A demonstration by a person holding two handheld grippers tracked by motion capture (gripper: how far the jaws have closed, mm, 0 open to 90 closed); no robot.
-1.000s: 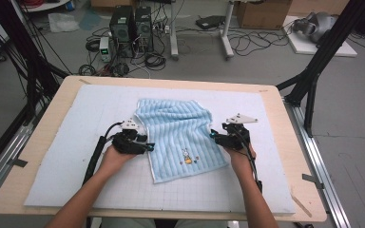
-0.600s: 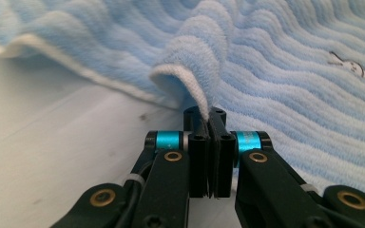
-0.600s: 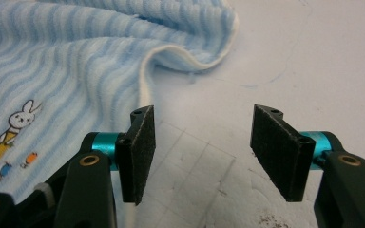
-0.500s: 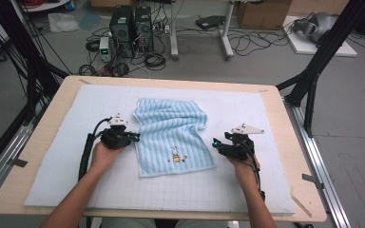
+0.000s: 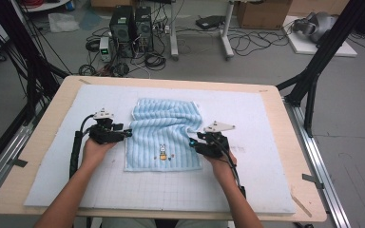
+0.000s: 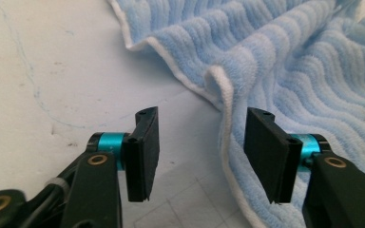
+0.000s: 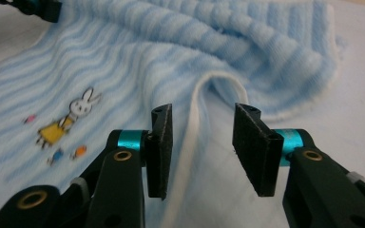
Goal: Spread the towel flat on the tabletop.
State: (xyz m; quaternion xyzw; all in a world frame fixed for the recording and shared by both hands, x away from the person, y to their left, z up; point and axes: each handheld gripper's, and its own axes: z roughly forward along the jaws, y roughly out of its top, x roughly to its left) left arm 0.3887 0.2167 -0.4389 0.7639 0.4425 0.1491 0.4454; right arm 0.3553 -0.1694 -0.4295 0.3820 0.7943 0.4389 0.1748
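Observation:
A light blue striped towel (image 5: 164, 128) with a small bunny print (image 5: 163, 152) lies spread on the white mat, rumpled in its far half. My left gripper (image 5: 126, 134) is at the towel's left edge. In the left gripper view its jaws (image 6: 197, 156) have just been opening and stand apart, with a raised fold of the white hem (image 6: 225, 95) just inside the right jaw. My right gripper (image 5: 192, 144) is at the towel's right edge. Its jaws (image 7: 202, 147) have just been closing and straddle a raised loop of hem (image 7: 195, 114) without pressing on it.
The white gridded mat (image 5: 266, 123) covers a wooden table (image 5: 47, 128). Bare mat lies in front of the towel and on both sides. Beyond the table's far edge stand computer cases (image 5: 133, 23), cables and black frame legs (image 5: 313, 71). The left gripper's tip (image 7: 38, 7) shows across the towel.
The towel went from skewed to lying squarer on the mat. The left gripper drew back left to the towel's left edge. The right gripper swung out right, then came back onto the right hem.

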